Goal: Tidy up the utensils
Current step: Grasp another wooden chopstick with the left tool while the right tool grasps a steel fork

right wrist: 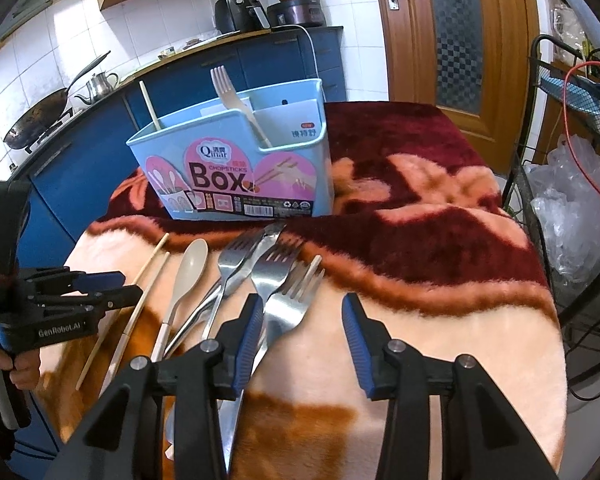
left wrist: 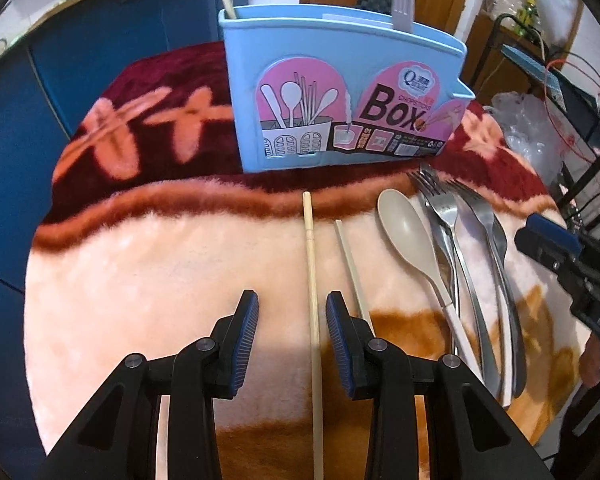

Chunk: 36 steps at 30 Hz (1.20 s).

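A light blue "Chopsticks Box" holder (left wrist: 340, 92) (right wrist: 236, 160) stands at the back of the blanket-covered table, with one chopstick (right wrist: 150, 106) and a beige fork (right wrist: 236, 100) in it. My left gripper (left wrist: 292, 312) (right wrist: 130, 286) is open and low over the blanket. A wooden chopstick (left wrist: 312, 280) runs between its jaws, untouched by the pads. A second chopstick (left wrist: 352, 268) lies just to the right. My right gripper (right wrist: 302, 312) (left wrist: 540, 240) is open around the head of a steel fork (right wrist: 288, 300), which lies close to its left finger. A beige spoon (left wrist: 404, 228) (right wrist: 188, 276) and other steel forks (left wrist: 444, 208) lie between the two grippers.
The table carries a plush red and peach blanket (right wrist: 420, 240) that falls away at its round edges. A black wire rack (right wrist: 560, 160) with plastic bags stands to the right. Blue kitchen cabinets (right wrist: 80, 168) with a wok (right wrist: 36, 120) are behind, beside a wooden door (right wrist: 452, 32).
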Each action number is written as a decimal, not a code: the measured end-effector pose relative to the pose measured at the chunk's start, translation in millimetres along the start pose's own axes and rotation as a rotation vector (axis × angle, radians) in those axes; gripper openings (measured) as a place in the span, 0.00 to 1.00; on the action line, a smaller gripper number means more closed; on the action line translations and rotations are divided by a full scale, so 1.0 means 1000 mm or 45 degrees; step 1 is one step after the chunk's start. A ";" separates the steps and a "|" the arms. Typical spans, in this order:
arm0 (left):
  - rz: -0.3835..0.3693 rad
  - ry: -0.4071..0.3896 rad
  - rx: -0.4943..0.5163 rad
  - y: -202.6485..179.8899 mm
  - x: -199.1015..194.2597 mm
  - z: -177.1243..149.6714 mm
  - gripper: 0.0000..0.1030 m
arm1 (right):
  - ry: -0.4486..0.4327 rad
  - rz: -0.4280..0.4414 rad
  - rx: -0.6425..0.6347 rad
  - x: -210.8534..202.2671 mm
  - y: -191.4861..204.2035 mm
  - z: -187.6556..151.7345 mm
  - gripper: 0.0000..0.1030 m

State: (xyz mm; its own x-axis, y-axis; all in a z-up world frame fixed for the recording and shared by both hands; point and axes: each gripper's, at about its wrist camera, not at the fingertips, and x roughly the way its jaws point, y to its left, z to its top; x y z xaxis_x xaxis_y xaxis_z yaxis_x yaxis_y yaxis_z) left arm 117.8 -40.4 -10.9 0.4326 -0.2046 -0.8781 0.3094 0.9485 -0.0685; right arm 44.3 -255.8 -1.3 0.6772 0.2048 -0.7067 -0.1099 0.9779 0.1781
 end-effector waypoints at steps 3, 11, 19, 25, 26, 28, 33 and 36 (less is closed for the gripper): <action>-0.021 -0.002 -0.018 0.003 0.001 0.002 0.29 | -0.001 0.008 0.000 0.000 0.000 0.001 0.43; -0.150 -0.027 -0.133 0.014 0.001 -0.001 0.04 | 0.022 0.011 -0.007 0.004 0.005 0.003 0.43; -0.209 -0.144 -0.207 0.032 -0.016 -0.011 0.04 | 0.065 0.048 0.010 0.014 0.009 0.009 0.43; -0.211 -0.274 -0.245 0.042 -0.034 -0.014 0.04 | 0.118 0.095 0.037 0.025 0.010 0.015 0.43; -0.209 -0.285 -0.247 0.043 -0.035 -0.014 0.04 | 0.123 0.096 0.036 0.027 0.009 0.016 0.43; -0.208 -0.306 -0.251 0.045 -0.038 -0.016 0.04 | 0.127 0.094 0.031 0.029 0.010 0.018 0.40; -0.228 -0.299 -0.261 0.048 -0.038 -0.020 0.04 | 0.131 0.097 0.026 0.031 0.014 0.023 0.30; -0.233 -0.301 -0.269 0.049 -0.037 -0.022 0.04 | 0.122 0.082 -0.004 0.030 0.018 0.023 0.22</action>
State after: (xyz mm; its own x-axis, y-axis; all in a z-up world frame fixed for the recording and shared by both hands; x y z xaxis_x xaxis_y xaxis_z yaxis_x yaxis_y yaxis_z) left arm 98.2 19.5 7.8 0.5775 -0.4023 -0.7104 0.2289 0.9150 -0.3321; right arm 79.3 -232.6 -3.6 0.5961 0.2702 -0.7561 -0.1533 0.9627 0.2231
